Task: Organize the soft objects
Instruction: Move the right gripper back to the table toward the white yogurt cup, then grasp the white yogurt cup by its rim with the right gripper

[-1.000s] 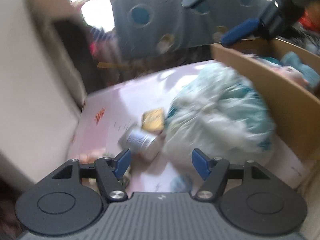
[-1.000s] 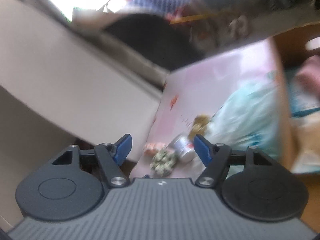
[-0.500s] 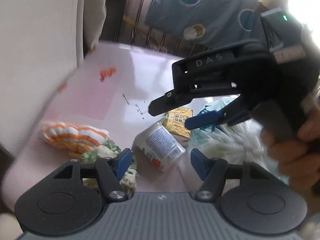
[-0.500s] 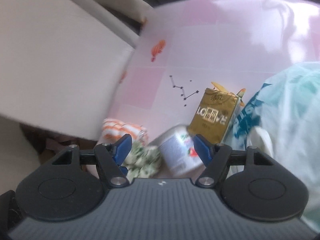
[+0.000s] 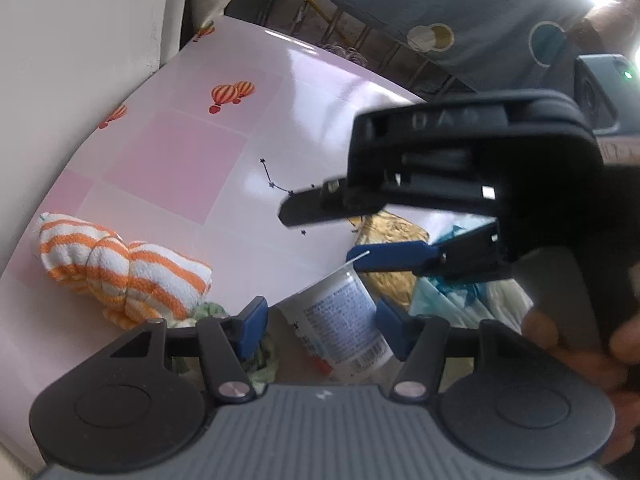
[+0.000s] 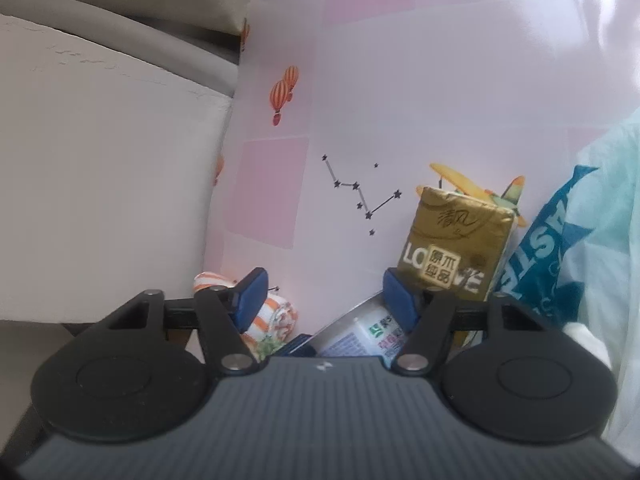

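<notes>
An orange-striped rolled towel [image 5: 120, 272] [image 6: 276, 312] lies on the pink table [image 5: 192, 168] at the left. A green-patterned cloth [image 5: 262, 356] sits beside it, partly hidden by my left gripper [image 5: 320, 320]. That gripper's jaws are closing; a white container [image 5: 340, 320] [image 6: 372, 332] lies on its side in line between them, and the pads do not press it. My right gripper [image 6: 324, 292] [image 5: 320, 234] hovers just above the container, its jaws closing on nothing. A gold tissue pack [image 6: 452, 240] [image 5: 392, 240] stands behind the container.
A pale teal plastic bag [image 6: 580, 240] [image 5: 460, 296] bulges at the right, against the tissue pack. A white cushion [image 6: 100, 160] borders the table's left edge. A person's hand [image 5: 560, 344] grips the right tool. Blue patterned fabric [image 5: 460, 8] hangs beyond the far edge.
Both grippers have dropped toward the table and closed in on the container and towel. The left view has rolled upright. Both pairs of jaws stand a little narrower than before.
</notes>
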A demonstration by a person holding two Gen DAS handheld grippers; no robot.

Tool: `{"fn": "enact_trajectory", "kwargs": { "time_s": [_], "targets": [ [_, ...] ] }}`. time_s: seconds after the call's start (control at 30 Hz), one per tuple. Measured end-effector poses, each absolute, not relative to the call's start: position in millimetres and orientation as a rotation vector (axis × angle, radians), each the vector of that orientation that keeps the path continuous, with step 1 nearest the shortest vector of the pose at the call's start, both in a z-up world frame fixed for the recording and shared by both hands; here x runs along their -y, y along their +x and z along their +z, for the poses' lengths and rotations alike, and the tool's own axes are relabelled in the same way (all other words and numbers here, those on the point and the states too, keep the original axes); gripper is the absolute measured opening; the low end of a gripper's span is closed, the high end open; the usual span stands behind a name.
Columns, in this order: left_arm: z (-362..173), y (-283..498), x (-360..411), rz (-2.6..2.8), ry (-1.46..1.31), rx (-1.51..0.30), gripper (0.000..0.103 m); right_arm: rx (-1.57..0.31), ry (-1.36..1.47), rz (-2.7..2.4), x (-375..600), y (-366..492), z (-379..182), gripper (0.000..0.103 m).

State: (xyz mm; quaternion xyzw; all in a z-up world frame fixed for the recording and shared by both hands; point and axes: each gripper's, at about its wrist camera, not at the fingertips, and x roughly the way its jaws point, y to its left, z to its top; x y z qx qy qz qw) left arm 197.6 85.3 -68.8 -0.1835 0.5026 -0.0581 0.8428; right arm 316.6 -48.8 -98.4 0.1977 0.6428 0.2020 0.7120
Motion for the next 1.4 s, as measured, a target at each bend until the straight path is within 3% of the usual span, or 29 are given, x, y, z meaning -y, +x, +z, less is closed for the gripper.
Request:
{"fn": "enact_trajectory", "kwargs": {
  "time_s": [0.13, 0.23, 0.77, 0.87, 0.93, 1.0, 1.4],
  "targets": [
    [-69.0, 196.1, -85.8, -0.113, -0.368, -1.030, 0.061, -1.401, 0.425, 0.431, 54.0, 315.2, -97.9, 0.033],
    [-64.7, 186.4, -83.6, -0.122, -0.345, -1.009, 0.061, -1.390, 0.441, 0.437, 62.3, 310.8, -98.8, 0.022],
    [-47.9, 129.8, -61.1, -0.203, -0.115, -0.877, 0.051, -1.356, 0.456, 0.546, 92.6, 254.5, -60.3, 0.015],
    [-46.9, 118.4, -57.9, -0.210, -0.081, -0.856, 0.043, -1.363, 0.434, 0.544, 93.9, 241.5, -61.0, 0.014],
    [-43.7, 112.0, -57.7, -0.222, -0.080, -0.829, 0.030, -1.361, 0.450, 0.551, 98.5, 234.9, -61.0, 0.014],
    [-38.2, 108.2, -56.1, -0.266, -0.092, -0.814, 0.023, -1.357, 0.479, 0.575, 101.2, 228.7, -60.4, 0.011],
    [-34.4, 89.7, -57.2, -0.246, -0.052, -0.810, 0.026, -1.314, 0.433, 0.546, 112.7, 222.5, -43.4, 0.013]
  ]
}}
